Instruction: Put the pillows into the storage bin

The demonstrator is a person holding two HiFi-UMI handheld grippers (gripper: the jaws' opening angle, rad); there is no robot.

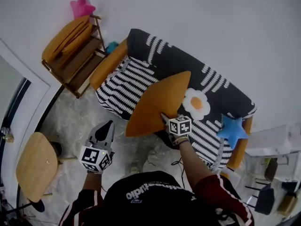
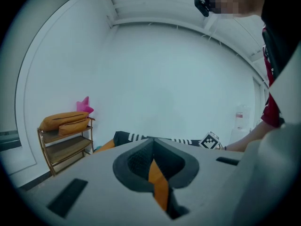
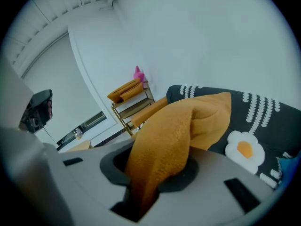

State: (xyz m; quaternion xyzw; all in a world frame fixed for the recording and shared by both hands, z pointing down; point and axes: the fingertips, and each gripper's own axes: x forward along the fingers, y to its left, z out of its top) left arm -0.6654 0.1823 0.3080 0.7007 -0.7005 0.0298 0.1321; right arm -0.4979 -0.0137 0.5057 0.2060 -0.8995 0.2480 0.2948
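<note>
**Sofa and progress.** The sofa [image 1: 169,55], under a black-and-white striped cover, is the landmark. No storage bin can be identified in any view, so no pillow can be counted as stowed, and the task appears to be at an early stage.

**Shelf.** A wooden shelf [image 1: 77,62] stands beside the sofa's left arm. Two orange pillows [image 1: 66,36] and a pink star pillow [image 1: 81,6] lie on its top.

**Pillow in hand.** The large orange pillow [image 1: 157,105] is held up off the sofa's seat, over its front edge. The right gripper [image 1: 167,119] has its jaws clamped on one bunched corner.

**Pillows left on the sofa.** A fried-egg pillow [image 1: 196,103] rests against the sofa's back. A blue star pillow [image 1: 232,130] lies at the sofa's right end. Both seem yet to be collected.

**Free tool.** The left gripper [image 1: 106,127] hangs in front of the sofa's left half with its jaws together and nothing gripped. A thin orange strip shows at their seam, and what it is cannot be told.

**Writing.** White lettering crosses the person's dark top [image 1: 146,192], upside down to the head view and not reliably readable. The grippers' cubes carry only black-and-white square patterns. No brand or label can be read.
</note>
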